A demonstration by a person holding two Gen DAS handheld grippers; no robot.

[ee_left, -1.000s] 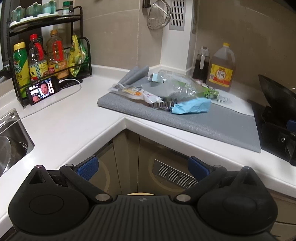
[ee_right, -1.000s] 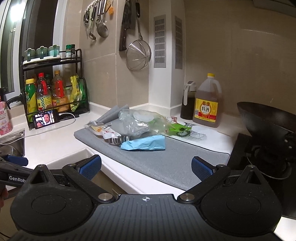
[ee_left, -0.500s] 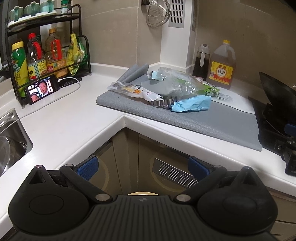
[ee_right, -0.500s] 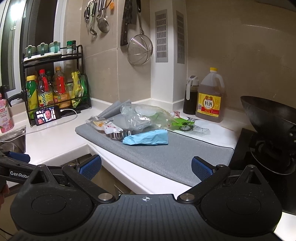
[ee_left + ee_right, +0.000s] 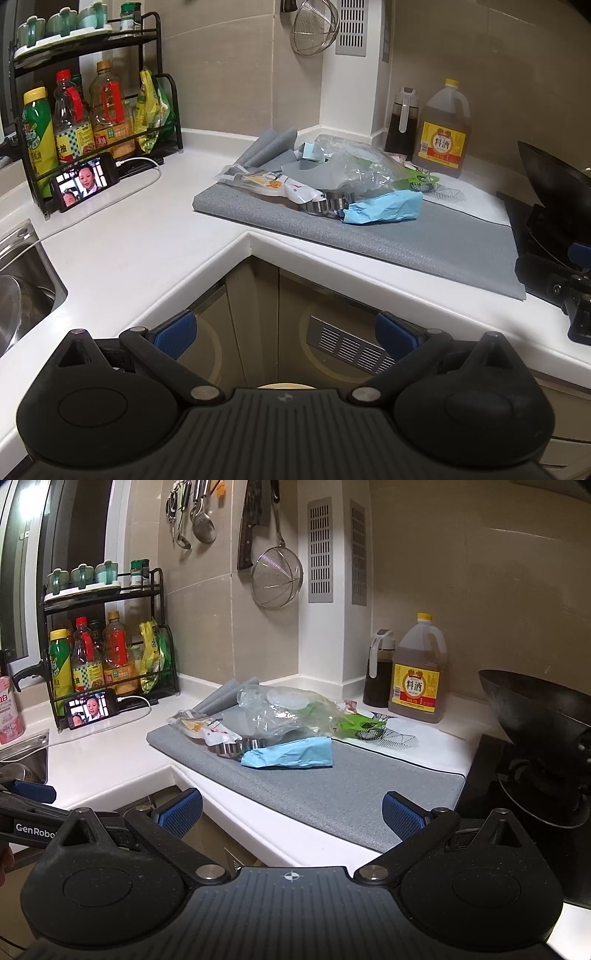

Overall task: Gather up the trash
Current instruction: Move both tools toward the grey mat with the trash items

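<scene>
Your left tongs [image 5: 283, 334] hang wide apart and empty in front of the cabinet below the table's [image 5: 122, 254] inner corner. Your right tongs [image 5: 291, 810] are spread just as wide, holding nothing, over the near edge of the grey mat [image 5: 332, 794]. The trash sits in a heap on the far part of that mat: a crumpled blue wrapper [image 5: 291, 757] nearest you, a foil piece [image 5: 236, 747] touching its left end, a white-and-orange packet [image 5: 201, 728] beyond that, and a clear bag [image 5: 284, 712] piled behind them. A green scrap [image 5: 356, 723] lies at the bag's right side. A jug [image 5: 419, 672] and a dark bottle [image 5: 378, 675] stand behind the heap, a wok [image 5: 535, 705] to the right, and a phone [image 5: 92, 708] leans at the rack [image 5: 107, 638] well left.
</scene>
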